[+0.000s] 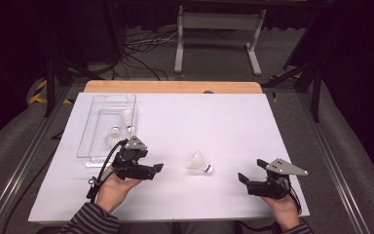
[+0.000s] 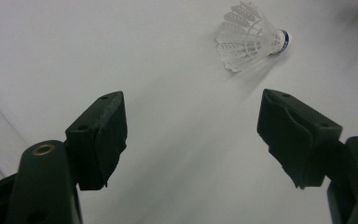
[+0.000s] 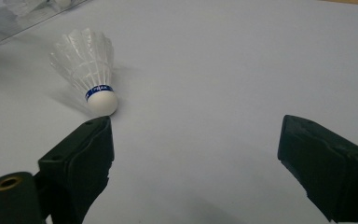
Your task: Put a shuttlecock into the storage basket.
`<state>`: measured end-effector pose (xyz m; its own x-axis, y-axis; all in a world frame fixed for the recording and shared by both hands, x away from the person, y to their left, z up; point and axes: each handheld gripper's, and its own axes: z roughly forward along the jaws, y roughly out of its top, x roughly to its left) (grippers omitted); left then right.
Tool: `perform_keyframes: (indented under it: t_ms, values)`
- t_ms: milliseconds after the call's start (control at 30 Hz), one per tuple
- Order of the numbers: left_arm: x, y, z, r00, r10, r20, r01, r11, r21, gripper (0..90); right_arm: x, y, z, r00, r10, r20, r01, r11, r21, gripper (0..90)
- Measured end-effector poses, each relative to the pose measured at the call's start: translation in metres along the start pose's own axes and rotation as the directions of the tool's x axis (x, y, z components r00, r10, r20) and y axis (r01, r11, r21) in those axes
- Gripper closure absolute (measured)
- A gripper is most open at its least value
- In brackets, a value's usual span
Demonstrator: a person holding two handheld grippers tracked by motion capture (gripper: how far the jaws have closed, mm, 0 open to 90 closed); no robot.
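Observation:
A white feather shuttlecock (image 1: 199, 163) with a blue band lies on its side near the front middle of the white board (image 1: 214, 122). My left gripper (image 1: 155, 170) rests to its left, jaws wide apart and pointing at it. In the left gripper view the shuttlecock (image 2: 249, 37) lies ahead and to the right of the open gripper (image 2: 191, 107), feathers toward me. My right gripper (image 1: 252, 170) sits to its right, also open. In the right gripper view the shuttlecock (image 3: 86, 70) lies cork-first just beyond the left jaw of that gripper (image 3: 196, 130), which holds nothing.
A clear plastic tray (image 1: 85, 141) stands at the board's left and holds two more shuttlecocks (image 1: 126, 117). Its corner (image 3: 18, 18) appears in the right gripper view. A wooden table edge (image 1: 175, 87) runs behind the board, with a white stand and cables on the floor beyond.

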<state>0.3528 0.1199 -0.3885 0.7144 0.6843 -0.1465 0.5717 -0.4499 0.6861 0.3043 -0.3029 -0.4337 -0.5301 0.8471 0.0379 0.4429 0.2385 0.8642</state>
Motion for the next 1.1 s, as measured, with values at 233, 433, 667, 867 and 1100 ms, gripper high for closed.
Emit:
perform_keyframes:
  t_ms: [233, 433, 667, 867, 1100]
  values:
    - [-0.002, 0.004, 0.006, 0.9999, 0.008, 0.008, -0.008, 0.9999, 0.015, 25.3, 0.000, 0.000, 0.000, 1.0000, 0.002, 0.000, -0.002, 1.0000, 0.000, 10.9]
    - [-0.005, 0.008, 0.011, 0.9998, 0.016, 0.010, -0.016, 0.9996, 0.025, 25.6, 0.000, 0.000, 0.000, 1.0000, 0.003, 0.000, -0.003, 1.0000, 0.000, 11.0]
    - [-0.009, 0.013, 0.017, 0.9995, 0.030, 0.013, -0.030, 0.9985, 0.046, 26.9, 0.000, 0.000, 0.000, 1.0000, 0.004, 0.000, -0.004, 1.0000, -0.001, 10.9]
    - [-0.011, 0.017, 0.022, 0.9988, 0.043, 0.024, -0.044, 0.9971, 0.062, 28.2, 0.000, 0.000, 0.000, 1.0000, 0.004, 0.000, -0.004, 1.0000, -0.001, 11.0]
    - [-0.014, 0.020, 0.029, 0.9981, 0.050, 0.036, -0.053, 0.9949, 0.086, 28.0, 0.000, 0.000, 0.000, 1.0000, 0.005, -0.001, -0.005, 1.0000, -0.001, 11.0]
